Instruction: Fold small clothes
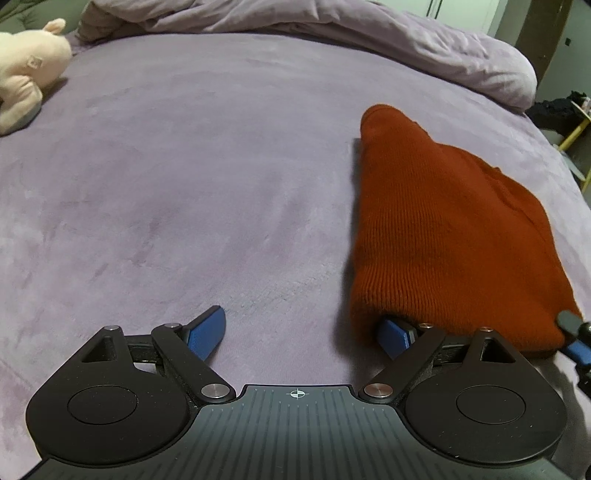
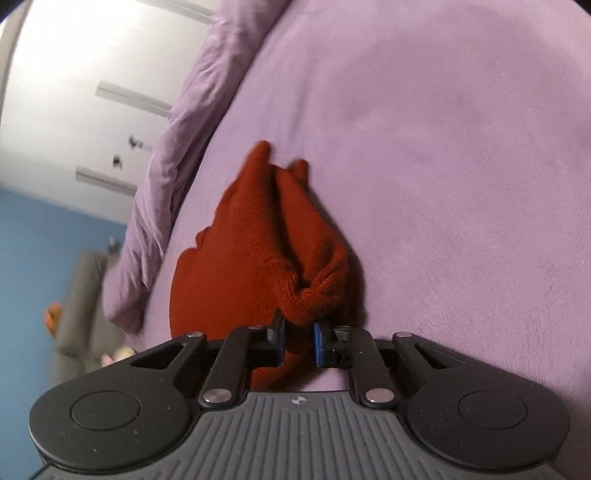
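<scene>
A rust-orange knitted garment (image 1: 443,221) lies on the purple bed cover (image 1: 184,184), at the right of the left wrist view. My left gripper (image 1: 301,332) is open wide; its right finger (image 1: 395,336) is tucked under the garment's near edge, its left finger (image 1: 207,330) rests on bare cover. My right gripper (image 2: 298,338) is shut on a bunched edge of the garment (image 2: 258,240), which drapes forward in folds onto the bed. The right gripper's tip also shows at the left wrist view's right edge (image 1: 570,325).
A pink plush toy (image 1: 26,70) lies at the far left of the bed. A crumpled purple duvet (image 1: 332,33) runs along the far side. Beyond the bed edge stand a white wardrobe (image 2: 92,92) and a blue wall (image 2: 44,240).
</scene>
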Action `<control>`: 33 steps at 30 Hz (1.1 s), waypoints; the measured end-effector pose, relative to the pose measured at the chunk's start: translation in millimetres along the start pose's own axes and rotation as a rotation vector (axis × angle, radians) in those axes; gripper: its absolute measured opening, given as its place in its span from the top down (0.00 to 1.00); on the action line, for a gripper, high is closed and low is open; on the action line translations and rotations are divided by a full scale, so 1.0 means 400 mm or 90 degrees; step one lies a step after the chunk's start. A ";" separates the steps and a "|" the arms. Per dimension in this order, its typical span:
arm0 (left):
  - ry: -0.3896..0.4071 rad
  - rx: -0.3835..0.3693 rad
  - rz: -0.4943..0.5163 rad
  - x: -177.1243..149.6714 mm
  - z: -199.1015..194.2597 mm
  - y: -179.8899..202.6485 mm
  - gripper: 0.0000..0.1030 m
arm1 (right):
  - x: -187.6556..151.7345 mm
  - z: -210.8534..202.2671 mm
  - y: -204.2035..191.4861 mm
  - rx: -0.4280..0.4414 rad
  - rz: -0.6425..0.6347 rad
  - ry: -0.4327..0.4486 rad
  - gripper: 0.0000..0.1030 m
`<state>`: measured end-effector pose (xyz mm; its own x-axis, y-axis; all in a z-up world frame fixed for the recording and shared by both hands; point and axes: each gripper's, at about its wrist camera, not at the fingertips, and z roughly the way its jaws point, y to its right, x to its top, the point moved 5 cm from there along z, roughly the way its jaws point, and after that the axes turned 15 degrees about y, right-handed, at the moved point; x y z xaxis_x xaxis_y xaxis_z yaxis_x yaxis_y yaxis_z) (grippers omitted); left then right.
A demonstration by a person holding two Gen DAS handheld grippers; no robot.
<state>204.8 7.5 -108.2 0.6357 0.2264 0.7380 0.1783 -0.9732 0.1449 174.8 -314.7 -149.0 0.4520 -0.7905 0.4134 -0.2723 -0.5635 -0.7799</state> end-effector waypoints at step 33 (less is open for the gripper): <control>0.024 0.040 0.099 0.054 -0.009 0.060 0.12 | 0.041 0.009 -0.088 -0.019 -0.324 -0.034 0.89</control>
<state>220.1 -11.1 -86.5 0.6305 0.0697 0.7730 0.1271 -0.9918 -0.0142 194.6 -307.0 -116.5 0.5766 -0.4017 0.7115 -0.0308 -0.8809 -0.4723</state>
